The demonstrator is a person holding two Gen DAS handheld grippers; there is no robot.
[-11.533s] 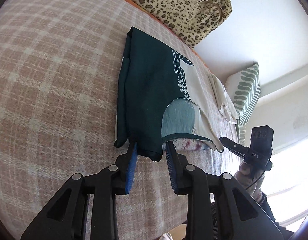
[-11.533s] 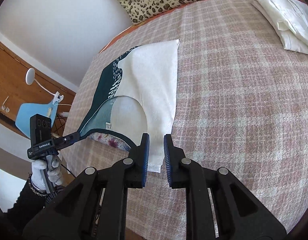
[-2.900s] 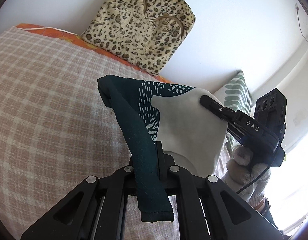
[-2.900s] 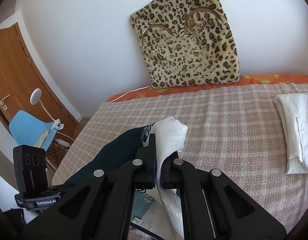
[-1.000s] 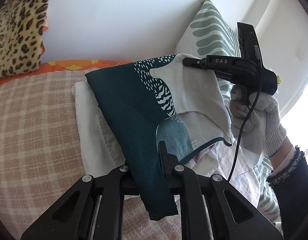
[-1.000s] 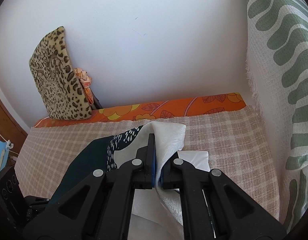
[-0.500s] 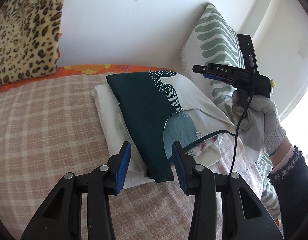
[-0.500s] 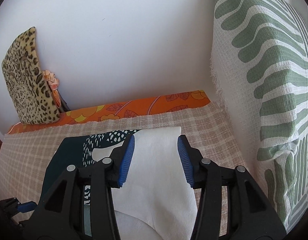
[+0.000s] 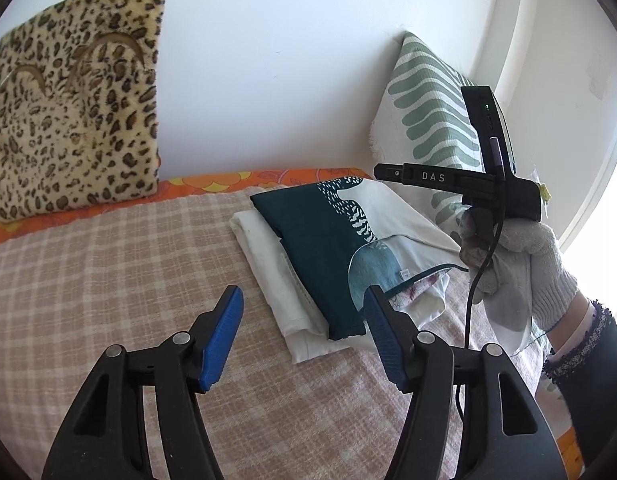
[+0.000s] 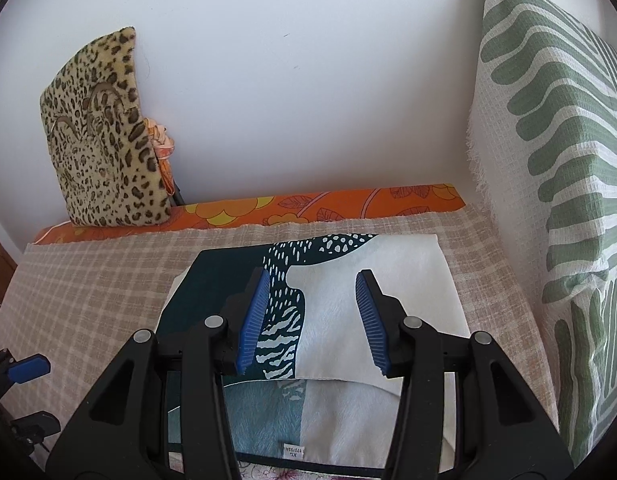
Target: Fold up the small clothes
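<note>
A folded teal-and-white garment [image 9: 320, 240] lies flat on top of a folded white garment [image 9: 264, 264] on the checked bed cover [image 9: 108, 280]. My left gripper [image 9: 301, 294] hovers just short of the garment's near end. Its jaws are opening and the blue pads [image 9: 224, 336] touch no cloth. My right gripper [image 10: 312, 276] stands open a little above the garment's white half [image 10: 372, 280], holding nothing. In the left wrist view a gloved hand [image 9: 520, 264] holds the right gripper [image 9: 384, 172] at the garment's far right corner.
A leopard-print cushion [image 9: 72, 120] leans on the white wall at the back left. A green leaf-patterned pillow [image 10: 556, 200] stands right beside the pile. An orange flowered sheet edge [image 10: 308, 204] runs along the wall. The left gripper's blue pad [image 10: 28, 364] shows at the lower left.
Both grippers have let go of the teal-and-white garment, which now rests on the white pile. Both have drawn back from it, and the left jaws have spread wider.
</note>
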